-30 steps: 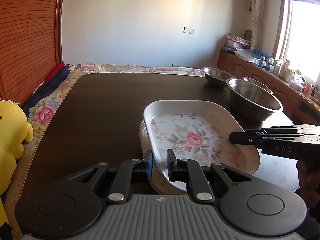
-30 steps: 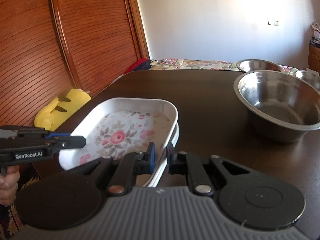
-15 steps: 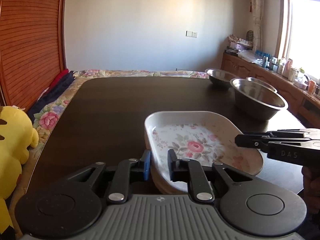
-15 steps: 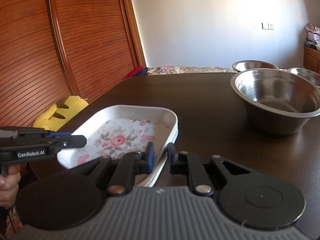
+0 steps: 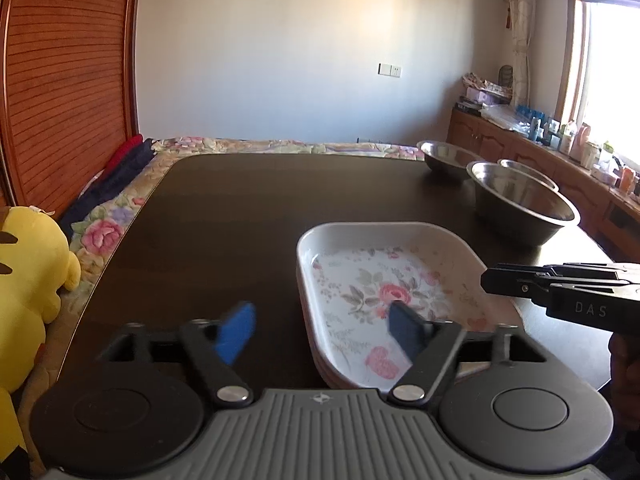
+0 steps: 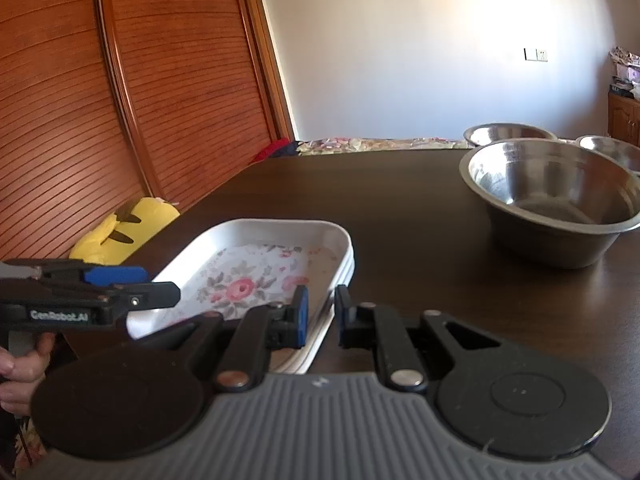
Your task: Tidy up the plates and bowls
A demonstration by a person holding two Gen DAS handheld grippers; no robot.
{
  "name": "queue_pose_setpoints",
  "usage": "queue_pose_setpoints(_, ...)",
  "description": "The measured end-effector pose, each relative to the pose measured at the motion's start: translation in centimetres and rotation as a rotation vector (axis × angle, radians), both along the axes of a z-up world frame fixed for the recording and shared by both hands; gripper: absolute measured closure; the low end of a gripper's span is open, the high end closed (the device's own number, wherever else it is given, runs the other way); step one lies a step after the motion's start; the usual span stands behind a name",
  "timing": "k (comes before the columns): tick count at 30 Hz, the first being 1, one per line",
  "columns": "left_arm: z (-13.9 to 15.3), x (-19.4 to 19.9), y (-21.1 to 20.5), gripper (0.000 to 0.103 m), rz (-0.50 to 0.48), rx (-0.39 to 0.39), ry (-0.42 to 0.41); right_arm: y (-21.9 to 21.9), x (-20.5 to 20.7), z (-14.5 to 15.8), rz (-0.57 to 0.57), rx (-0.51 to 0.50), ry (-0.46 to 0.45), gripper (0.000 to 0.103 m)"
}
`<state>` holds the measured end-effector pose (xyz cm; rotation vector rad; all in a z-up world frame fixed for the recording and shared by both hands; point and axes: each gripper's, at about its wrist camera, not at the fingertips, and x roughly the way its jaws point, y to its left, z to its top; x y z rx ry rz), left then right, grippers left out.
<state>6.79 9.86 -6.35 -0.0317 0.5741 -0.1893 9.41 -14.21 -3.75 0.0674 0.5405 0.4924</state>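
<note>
The table is dark wood with a smooth, softly glossy top. The stacked floral plates look like glazed white ceramic or melamine, shiny, with a printed rose pattern. Three bowls are polished steel, brushed and reflective inside. The wardrobe doors are ribbed, varnished reddish wood. The yellow toy is matt plush. The bedspread is flowered cloth. Both gripper bodies are matt black plastic with ridged grey rubber and blue pads
</note>
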Motion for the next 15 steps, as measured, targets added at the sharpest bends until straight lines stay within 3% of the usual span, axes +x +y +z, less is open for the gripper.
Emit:
queue_pose_setpoints(3, 0.5, 0.0, -0.1, 0.002, 0.010, 0.004, -0.017, -0.4, -0.1, 0.4, -0.004, 0.011, -0.011, 0.088)
queue_pose_setpoints(15, 1.8, -0.1, -1.5, 0.000, 0.004, 0.014, 0.000, -2.9, 0.1, 1.4, -0.063, 0.031, -0.047, 0.088)
